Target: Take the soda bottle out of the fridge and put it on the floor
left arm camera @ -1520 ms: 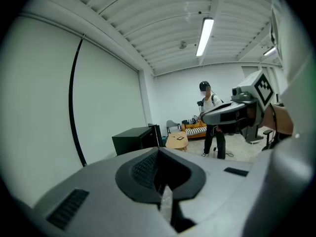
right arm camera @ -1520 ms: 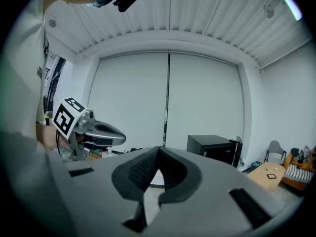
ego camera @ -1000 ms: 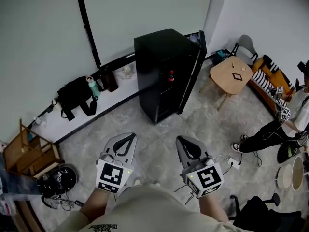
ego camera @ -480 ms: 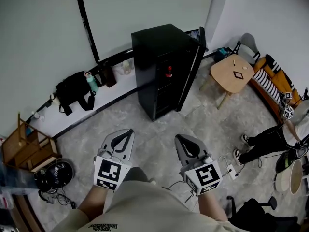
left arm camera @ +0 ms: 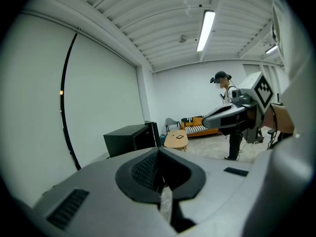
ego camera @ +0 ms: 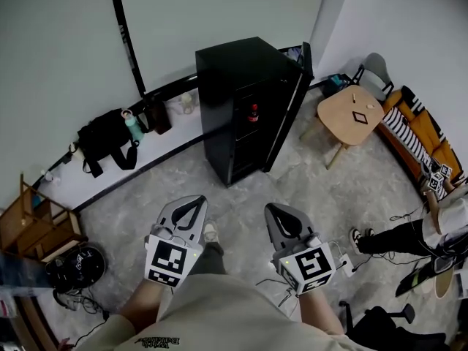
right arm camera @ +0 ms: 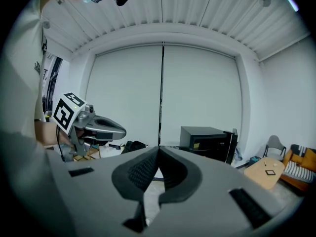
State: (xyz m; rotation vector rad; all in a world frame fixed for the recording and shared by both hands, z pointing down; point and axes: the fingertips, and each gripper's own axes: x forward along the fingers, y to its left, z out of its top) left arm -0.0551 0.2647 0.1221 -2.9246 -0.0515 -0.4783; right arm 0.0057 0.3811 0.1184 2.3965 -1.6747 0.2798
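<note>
Speckled floor [ego camera: 307, 189] is seen before open fridge [ego camera: 234, 72] | step judged: approach | left gripper [ego camera: 194, 202], right gripper [ego camera: 275, 210]: jaws together, nothing held | next: jaws must be opened, soda bottle [ego camera: 253, 112] grasped.

Grey speckled floor [ego camera: 307, 189], round wooden table [ego camera: 340, 112]

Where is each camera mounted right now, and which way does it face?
Head view: on the head, facing steeply down at floor and fridge; forearms, left tongs, right tongs show.
Left gripper view: on the left tongs, facing fridge and wooden table; right tongs at right.
Right gripper view: on the right tongs, facing fridge; left tongs at left.
All three share the fridge.
</note>
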